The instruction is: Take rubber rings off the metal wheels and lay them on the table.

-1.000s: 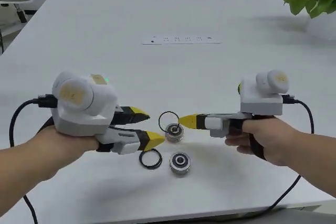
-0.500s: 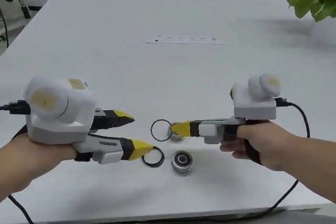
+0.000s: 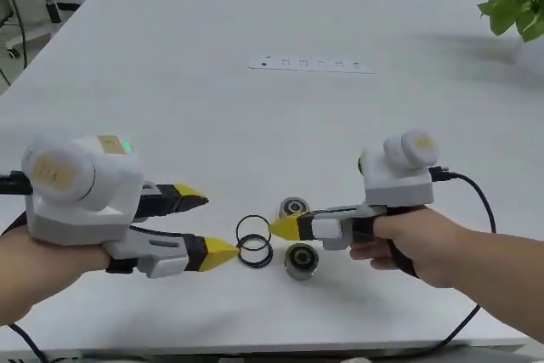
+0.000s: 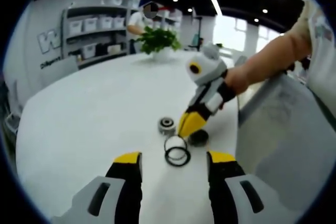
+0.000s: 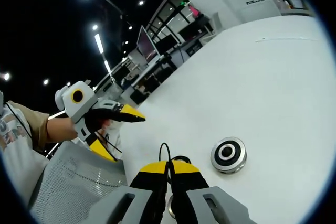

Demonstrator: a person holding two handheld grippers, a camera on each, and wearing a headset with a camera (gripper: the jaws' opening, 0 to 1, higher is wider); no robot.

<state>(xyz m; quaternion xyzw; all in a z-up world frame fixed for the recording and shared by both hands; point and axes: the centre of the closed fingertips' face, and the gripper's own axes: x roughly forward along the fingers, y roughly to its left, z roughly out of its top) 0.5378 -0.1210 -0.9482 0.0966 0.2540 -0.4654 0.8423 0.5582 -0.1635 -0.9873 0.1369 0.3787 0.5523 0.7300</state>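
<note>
while the left gripper hangs wide-jawed and empty, the right gripper clenches a rubber ring over a second ring on the table. i'd lay it flat beside that, clear of the metal wheels, then release.

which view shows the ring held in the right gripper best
Head view: the held ring reads as a full loop at the right gripper's tip. The left gripper view shows it overlapping the table ring. The right gripper view gives a thin edge-on arc.
</note>
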